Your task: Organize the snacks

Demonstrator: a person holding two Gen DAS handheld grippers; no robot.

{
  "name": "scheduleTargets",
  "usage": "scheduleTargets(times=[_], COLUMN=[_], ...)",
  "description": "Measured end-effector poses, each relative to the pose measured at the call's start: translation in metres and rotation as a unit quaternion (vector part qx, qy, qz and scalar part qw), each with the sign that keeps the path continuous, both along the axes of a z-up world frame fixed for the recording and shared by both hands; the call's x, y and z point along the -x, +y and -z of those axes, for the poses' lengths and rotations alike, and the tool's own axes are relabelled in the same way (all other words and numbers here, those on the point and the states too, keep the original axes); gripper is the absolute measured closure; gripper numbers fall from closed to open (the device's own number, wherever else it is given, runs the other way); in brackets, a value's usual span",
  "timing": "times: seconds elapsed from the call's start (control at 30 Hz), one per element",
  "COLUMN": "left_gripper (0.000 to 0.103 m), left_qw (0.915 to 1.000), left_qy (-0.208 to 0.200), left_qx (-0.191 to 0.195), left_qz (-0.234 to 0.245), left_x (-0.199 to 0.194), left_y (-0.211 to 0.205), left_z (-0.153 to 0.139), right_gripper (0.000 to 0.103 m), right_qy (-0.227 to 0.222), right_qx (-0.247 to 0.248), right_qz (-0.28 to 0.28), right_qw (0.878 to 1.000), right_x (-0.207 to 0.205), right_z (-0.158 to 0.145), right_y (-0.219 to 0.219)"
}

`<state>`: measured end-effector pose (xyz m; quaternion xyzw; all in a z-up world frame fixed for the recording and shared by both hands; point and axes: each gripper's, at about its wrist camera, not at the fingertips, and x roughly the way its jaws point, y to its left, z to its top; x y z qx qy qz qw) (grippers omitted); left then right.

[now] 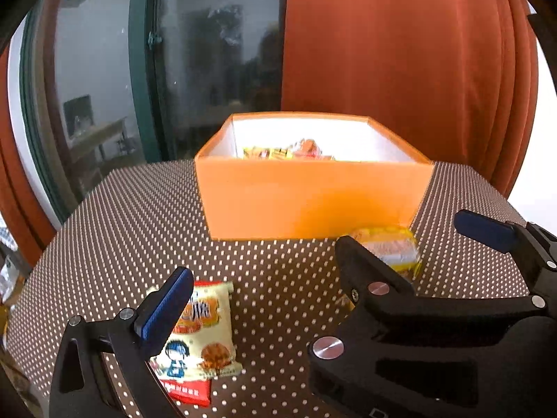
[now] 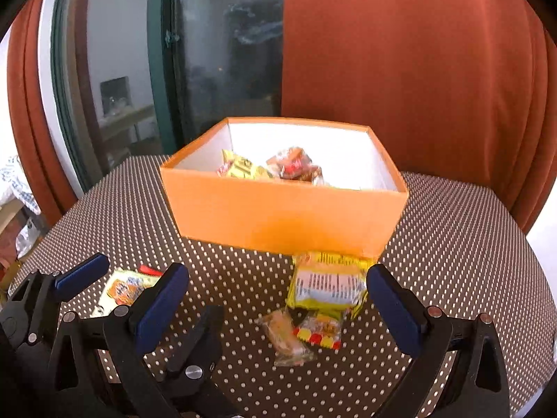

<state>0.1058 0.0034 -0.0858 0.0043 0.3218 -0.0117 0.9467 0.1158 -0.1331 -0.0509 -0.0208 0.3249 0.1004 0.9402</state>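
An orange box [image 1: 306, 202] [image 2: 278, 216] with a white inside stands mid-table and holds a yellow packet [image 2: 243, 169] and a red-orange one [image 2: 296, 163]. My left gripper [image 1: 278, 278] is open, its left pad over a cream and red biscuit packet [image 1: 202, 341] [image 2: 125, 287]; its right finger is hidden behind the other gripper. My right gripper [image 2: 278, 271] [image 1: 403, 233] is open, its fingers on either side of a yellow packet [image 2: 327, 289] [image 1: 386, 247] lying against the box front. The two grippers overlap side by side. A clear-wrapped pastry [image 2: 285, 338] and a small red-yellow packet [image 2: 320, 334] lie nearer.
The table wears a brown cloth with white dots [image 1: 278, 254] [image 2: 452, 244]. An orange-red curtain [image 1: 400, 52] hangs behind the box and a dark glass door [image 1: 209, 69] is at the back left. The table edge drops off at left and right.
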Motion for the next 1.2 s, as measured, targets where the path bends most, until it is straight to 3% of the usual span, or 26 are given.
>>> scheduleTargets(times=[0.57, 0.87, 0.97, 1.03, 1.2], left_gripper=[0.003, 0.003, 0.009, 0.019, 0.024], left_qw=[0.9966, 0.9940, 0.9933, 0.9927, 0.9927], left_qy=[0.034, 0.088, 0.103, 0.110, 0.112], left_qx=[-0.056, -0.033, -0.016, -0.011, -0.013], left_qz=[-0.050, -0.056, -0.049, -0.048, -0.042], left_x=[-0.007, -0.025, -0.029, -0.031, -0.032], left_y=[0.039, 0.067, 0.069, 0.069, 0.068], left_z=[0.044, 0.067, 0.076, 0.080, 0.083], right_gripper=[0.001, 0.009, 0.009, 0.009, 0.009], right_qy=[0.056, 0.090, 0.104, 0.109, 0.118], right_qx=[-0.023, -0.025, -0.027, -0.026, -0.027], right_qz=[-0.036, -0.050, -0.049, -0.049, -0.048], right_qw=[0.998, 0.994, 0.993, 0.992, 0.991], right_x=[-0.010, -0.021, -0.025, -0.026, -0.028], right_z=[0.052, 0.069, 0.075, 0.078, 0.082], right_y=[0.034, 0.061, 0.065, 0.066, 0.067])
